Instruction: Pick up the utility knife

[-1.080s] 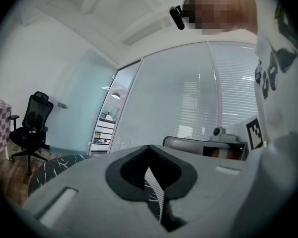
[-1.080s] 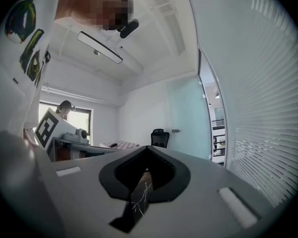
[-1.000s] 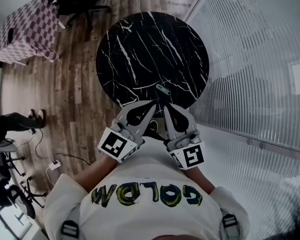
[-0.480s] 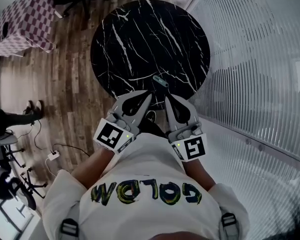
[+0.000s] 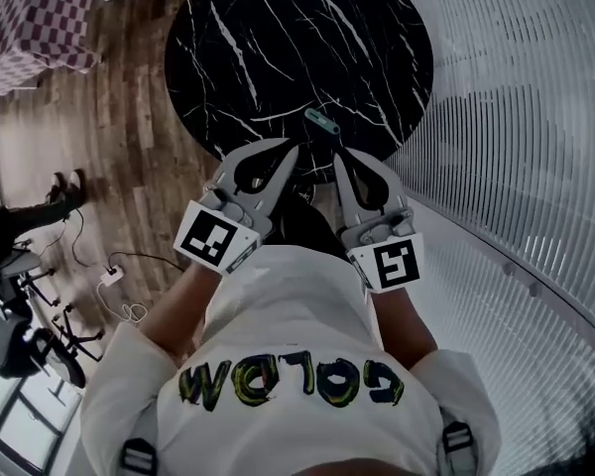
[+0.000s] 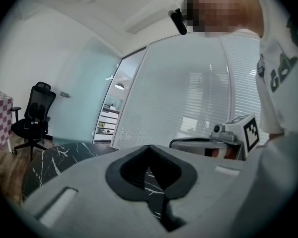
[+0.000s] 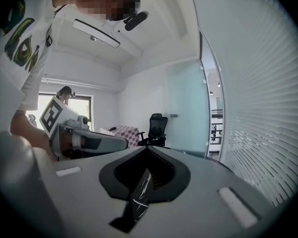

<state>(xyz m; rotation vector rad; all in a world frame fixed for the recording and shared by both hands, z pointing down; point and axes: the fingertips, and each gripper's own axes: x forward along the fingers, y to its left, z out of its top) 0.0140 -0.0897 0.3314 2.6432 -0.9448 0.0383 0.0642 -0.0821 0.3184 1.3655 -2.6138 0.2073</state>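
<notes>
The utility knife [image 5: 322,121], small and grey-green, lies near the near edge of the round black marble table [image 5: 278,48]. Both grippers are held side by side in front of the person's chest, pointing at that edge. My left gripper [image 5: 294,148] is shut and empty, its tip just short of the knife and to its left. My right gripper [image 5: 339,156] is shut too, with nothing in it, a little below and to the right of the knife. In the left gripper view [image 6: 149,146] and the right gripper view [image 7: 148,148] the jaws meet, and only marble shows through the gap behind them.
A glass wall with blinds [image 5: 535,117] curves close along the table's right side. A table with a checked cloth [image 5: 25,33] stands at the far left on the wooden floor [image 5: 129,147]. Cables and a power strip [image 5: 109,278] lie at the left. An office chair [image 6: 32,118] stands beyond the table.
Both grippers have sunk and moved forward toward the table's near edge, staying side by side and shut. The table and knife have shifted up in the head view.
</notes>
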